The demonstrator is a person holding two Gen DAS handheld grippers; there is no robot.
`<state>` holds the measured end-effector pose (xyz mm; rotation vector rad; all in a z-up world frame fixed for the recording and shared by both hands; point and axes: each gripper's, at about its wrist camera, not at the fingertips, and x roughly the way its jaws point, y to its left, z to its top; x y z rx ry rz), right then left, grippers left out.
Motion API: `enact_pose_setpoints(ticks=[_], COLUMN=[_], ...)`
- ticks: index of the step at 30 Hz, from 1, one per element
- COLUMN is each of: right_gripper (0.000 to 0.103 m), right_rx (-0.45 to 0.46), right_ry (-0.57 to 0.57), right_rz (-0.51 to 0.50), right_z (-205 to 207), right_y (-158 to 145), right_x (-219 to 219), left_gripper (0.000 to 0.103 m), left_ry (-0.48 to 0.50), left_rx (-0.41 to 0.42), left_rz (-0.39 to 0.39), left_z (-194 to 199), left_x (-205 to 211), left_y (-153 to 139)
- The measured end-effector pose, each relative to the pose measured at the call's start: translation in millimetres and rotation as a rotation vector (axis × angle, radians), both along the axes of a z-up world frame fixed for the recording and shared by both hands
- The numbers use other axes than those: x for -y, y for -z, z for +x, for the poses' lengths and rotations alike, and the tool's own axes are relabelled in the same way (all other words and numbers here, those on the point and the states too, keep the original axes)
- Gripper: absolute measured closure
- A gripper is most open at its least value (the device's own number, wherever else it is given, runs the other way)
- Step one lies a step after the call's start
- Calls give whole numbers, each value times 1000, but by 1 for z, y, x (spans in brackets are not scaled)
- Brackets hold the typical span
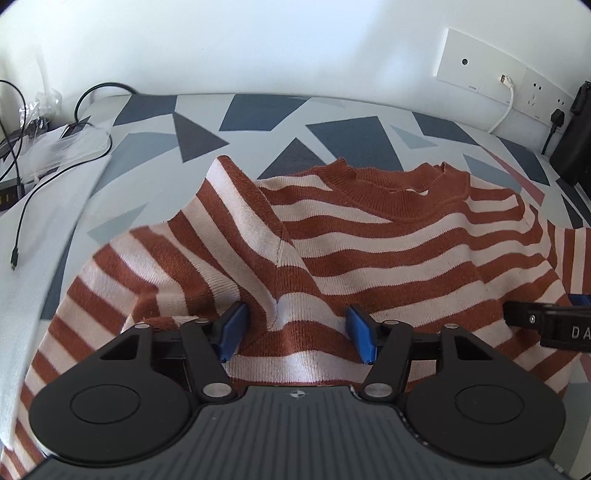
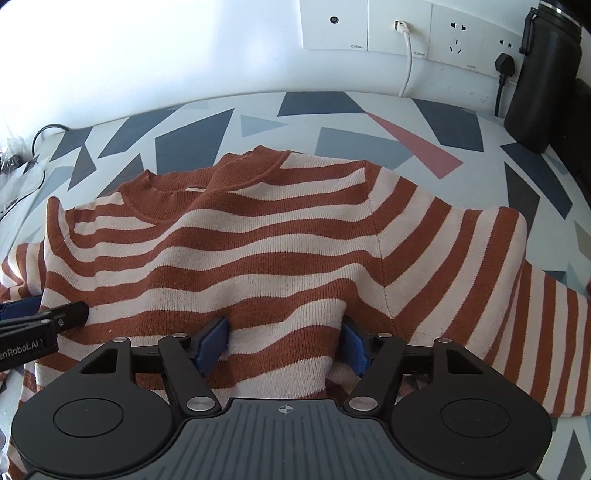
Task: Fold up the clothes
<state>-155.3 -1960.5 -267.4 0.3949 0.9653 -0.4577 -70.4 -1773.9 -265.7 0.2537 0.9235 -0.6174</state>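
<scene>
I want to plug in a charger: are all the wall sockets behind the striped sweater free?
No. In the right wrist view a white cable and a black plug already occupy ports in the wall sockets.

Home room: patterned bedsheet [image 2: 369, 144], wall sockets [image 2: 458, 37], charging cables [image 1: 22, 221], striped sweater [image 2: 258, 229].

"enRobot.AI" on the left hand-held gripper [image 2: 221, 338]; "CATOM" on wall socket plates [image 2: 399, 27].
</scene>
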Motion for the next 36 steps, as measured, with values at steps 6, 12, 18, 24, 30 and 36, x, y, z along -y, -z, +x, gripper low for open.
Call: enact_pose_setpoints(ticks=[6,12,18,24,30,36], right_gripper=[41,38,29,35,42,71], right_rx=[11,15,107,56,12,80], right_ry=[28,94,126,183,168,174], right_rz=[-9,15,46,114,130,176], right_z=[8,14,-28,-66,-77,-67], right_y=[0,-5,-28,-19,-6,-5], right_x=[5,18,19,11,-12,-9], left_gripper=[42,39,34,28,23,82], left_ry=[14,20,37,138,167,181], left_rx=[48,-16,-118,-144,-247,-230], left_rz=[6,-43,-212,-186,-175,-150], left_z=[22,31,13,-16,-34,-38], left_x=[32,28,-38,-89,-118,-114], left_y=[3,-4,-30,-37,-24,-19])
